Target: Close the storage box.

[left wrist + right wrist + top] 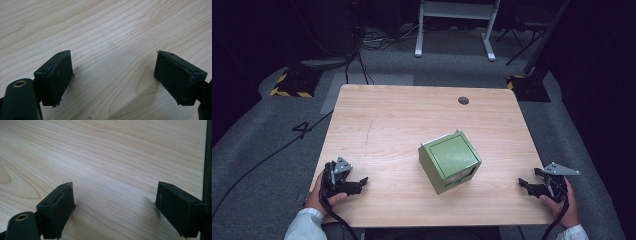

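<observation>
Fingers (58, 75) of left gripper (360, 184) spread wide, nothing between them; right gripper (524, 184) likewise released, bare table (387, 125) beneath both. Green box (450, 161) sits tilted mid-table, between the grippers, well apart from each. Step, as judged: start, before approach. Next move calls for reaching inward to the box.

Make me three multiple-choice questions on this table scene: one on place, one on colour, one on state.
1. Where is the cube-shaped box on the light wooden table?
A. between the two tongs
B. beside the round hole
C. on the floor

2. What colour is the box?
A. red
B. green
C. white

3. How do the left tongs stand?
A. shut on the box
B. open, nothing between them
C. shut, nothing between them

Answers:
A: the green cube-shaped box sits between the left tongs and right tongs.
B: its faces are green.
B: bare wood shows between the pads.
</observation>
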### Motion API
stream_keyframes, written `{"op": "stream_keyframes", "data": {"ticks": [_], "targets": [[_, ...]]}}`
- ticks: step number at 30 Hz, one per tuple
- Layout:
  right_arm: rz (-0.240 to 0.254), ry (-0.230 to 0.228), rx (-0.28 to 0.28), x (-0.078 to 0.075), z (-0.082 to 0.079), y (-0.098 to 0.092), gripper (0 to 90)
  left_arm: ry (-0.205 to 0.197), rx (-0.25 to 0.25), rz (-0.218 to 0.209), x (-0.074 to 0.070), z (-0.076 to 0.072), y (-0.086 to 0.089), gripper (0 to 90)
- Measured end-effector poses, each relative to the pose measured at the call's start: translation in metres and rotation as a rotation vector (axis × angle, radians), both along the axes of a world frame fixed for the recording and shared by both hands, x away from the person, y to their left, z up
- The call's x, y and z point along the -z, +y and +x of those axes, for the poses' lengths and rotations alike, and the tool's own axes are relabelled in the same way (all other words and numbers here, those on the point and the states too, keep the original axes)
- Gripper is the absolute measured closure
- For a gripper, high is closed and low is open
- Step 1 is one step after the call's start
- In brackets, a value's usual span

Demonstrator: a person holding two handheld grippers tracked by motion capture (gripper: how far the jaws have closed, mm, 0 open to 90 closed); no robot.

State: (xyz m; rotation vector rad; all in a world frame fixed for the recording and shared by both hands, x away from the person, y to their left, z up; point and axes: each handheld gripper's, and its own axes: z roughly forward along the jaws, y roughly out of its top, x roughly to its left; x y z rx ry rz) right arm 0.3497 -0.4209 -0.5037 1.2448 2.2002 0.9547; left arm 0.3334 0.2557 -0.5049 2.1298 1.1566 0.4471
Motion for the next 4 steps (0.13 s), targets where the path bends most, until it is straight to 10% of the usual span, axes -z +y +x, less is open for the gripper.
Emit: {"op": "stream_keyframes", "data": {"ticks": [4], "targets": [[0.005,0.004,-0.001,0.0002,0.0007,-0.0006,15.1,0.0,0.0,0.0,0.0,0.0,0.0,15.6]]}}
